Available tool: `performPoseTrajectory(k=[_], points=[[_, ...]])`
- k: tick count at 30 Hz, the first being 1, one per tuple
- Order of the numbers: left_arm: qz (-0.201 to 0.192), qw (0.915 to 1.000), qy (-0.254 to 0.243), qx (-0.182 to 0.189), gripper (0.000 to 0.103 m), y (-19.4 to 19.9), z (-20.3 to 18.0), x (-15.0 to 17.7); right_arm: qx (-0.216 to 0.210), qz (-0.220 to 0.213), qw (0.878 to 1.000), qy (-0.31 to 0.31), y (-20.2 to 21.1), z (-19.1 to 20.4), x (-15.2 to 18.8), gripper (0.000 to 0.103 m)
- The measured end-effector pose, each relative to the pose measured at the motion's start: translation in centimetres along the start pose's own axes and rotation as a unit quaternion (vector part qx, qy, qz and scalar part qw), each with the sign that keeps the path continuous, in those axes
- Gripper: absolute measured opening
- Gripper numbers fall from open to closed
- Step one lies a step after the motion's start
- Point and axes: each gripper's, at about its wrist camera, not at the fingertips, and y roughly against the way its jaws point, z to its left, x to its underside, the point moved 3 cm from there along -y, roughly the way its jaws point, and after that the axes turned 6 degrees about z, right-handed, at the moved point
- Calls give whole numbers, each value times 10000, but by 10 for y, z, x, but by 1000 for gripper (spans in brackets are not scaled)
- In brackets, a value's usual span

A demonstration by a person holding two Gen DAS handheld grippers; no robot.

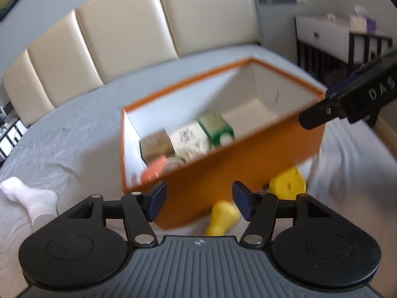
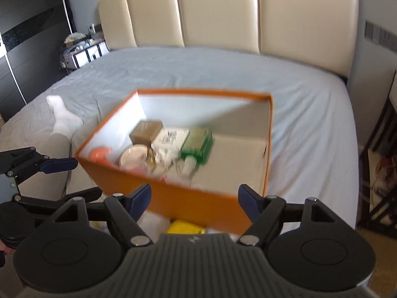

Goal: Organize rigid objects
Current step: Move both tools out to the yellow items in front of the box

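Note:
An orange box (image 1: pixel 238 164) (image 2: pixel 198 201) with a white inside sits on the bed. It holds a brown box (image 1: pixel 156 146) (image 2: pixel 146 131), a white printed box (image 1: pixel 189 136) (image 2: pixel 172 137), a green box (image 1: pixel 215 128) (image 2: pixel 197 145), a round lid (image 2: pixel 132 157) and a pink item (image 1: pixel 153 170) (image 2: pixel 100 155). Two yellow objects (image 1: pixel 287 182) (image 1: pixel 222 217) lie on the sheet in front of the box; one shows in the right wrist view (image 2: pixel 186 227). My left gripper (image 1: pixel 198 202) is open and empty, near the box's front wall. My right gripper (image 2: pixel 194 202) is open and empty, also at the front wall.
The bed has a grey-blue sheet (image 2: pixel 223 69) and a cream padded headboard (image 2: pixel 223 12). A foot in a white sock (image 1: pixel 32 198) (image 2: pixel 62 116) rests left of the box. A dark side table (image 1: pixel 342 47) stands at the right.

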Motion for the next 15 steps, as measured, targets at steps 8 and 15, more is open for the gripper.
performPoseTrajectory(k=[8, 15], points=[[516, 9985, -24, 183, 73, -43, -8, 16, 100, 1258, 9920, -19, -66, 12, 29, 81], [795, 9965, -216, 103, 72, -65, -17, 21, 123, 1655, 9861, 39, -101, 18, 28, 81]])
